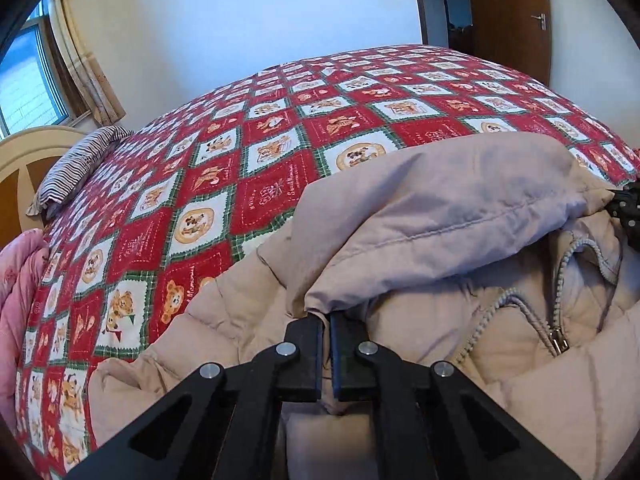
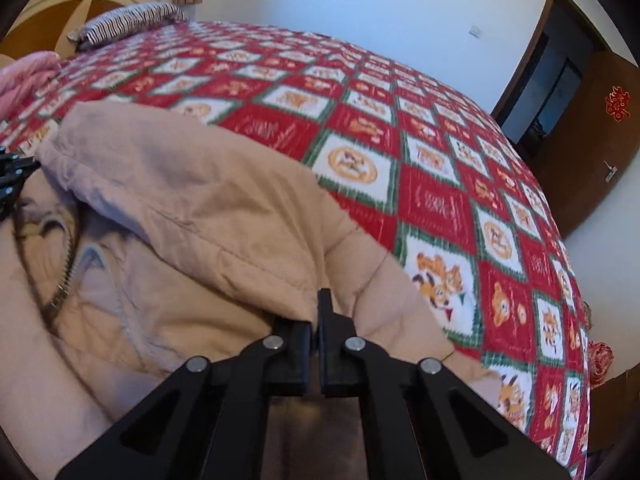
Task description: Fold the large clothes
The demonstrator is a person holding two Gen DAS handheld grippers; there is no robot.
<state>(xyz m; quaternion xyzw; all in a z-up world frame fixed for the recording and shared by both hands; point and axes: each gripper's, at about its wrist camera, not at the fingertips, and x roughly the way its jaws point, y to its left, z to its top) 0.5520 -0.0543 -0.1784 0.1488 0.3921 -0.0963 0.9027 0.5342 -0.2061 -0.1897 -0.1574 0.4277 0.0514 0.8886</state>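
A beige padded jacket (image 1: 420,320) with a zip lies on the bed; it also shows in the right wrist view (image 2: 160,280). Its hood (image 1: 452,208) is lifted and folded over the collar, and shows in the right wrist view too (image 2: 180,184). My left gripper (image 1: 326,318) is shut on the hood's left edge. My right gripper (image 2: 316,312) is shut on the hood's right edge. Each gripper shows at the far edge of the other's view.
The bed carries a red, white and green patterned quilt (image 1: 260,152). A striped pillow (image 1: 76,164) lies by the cream headboard (image 1: 24,152). Pink bedding (image 1: 20,280) is at the near left. A brown door (image 2: 600,140) stands beyond the bed.
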